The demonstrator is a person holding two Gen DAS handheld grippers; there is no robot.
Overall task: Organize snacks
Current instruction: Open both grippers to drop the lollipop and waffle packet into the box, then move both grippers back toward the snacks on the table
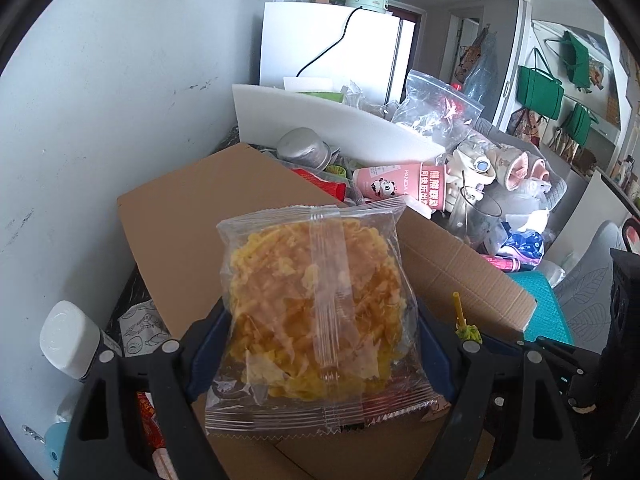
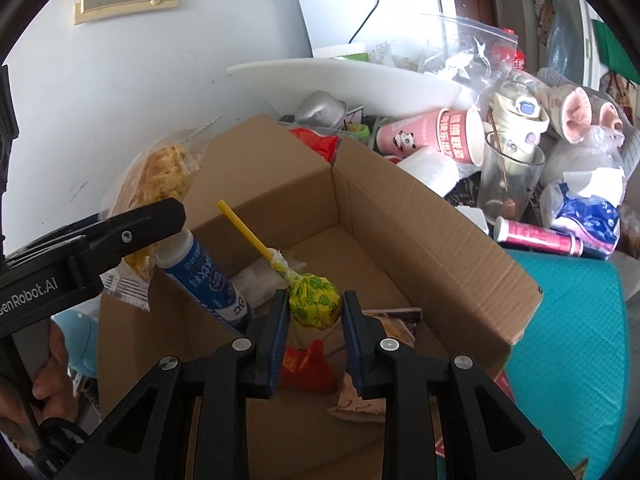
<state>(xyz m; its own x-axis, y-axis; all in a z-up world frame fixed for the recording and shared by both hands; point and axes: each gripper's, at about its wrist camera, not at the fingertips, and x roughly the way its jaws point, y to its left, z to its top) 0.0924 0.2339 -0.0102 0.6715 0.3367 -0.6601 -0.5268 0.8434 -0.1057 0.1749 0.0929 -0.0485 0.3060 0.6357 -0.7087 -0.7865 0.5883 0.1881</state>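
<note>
Now, right jaws: pressed onto the wrapped head of the yellow-green lollipop with a yellow stick, so the right gripper carries it stick pointing away.
Left jaws: spread wide, clamping the clear plastic packet of orange-yellow crispy snack by its edges; the left gripper holds it flat-faced to the camera.
Below the jaws: the open brown cardboard box lies under both, likely the collecting place.
Box contents: a white-and-blue tube leans at the left; a red wrapper lies near.
Far right: a pink panda paper cup and clear glass crowd outside the box.
</note>
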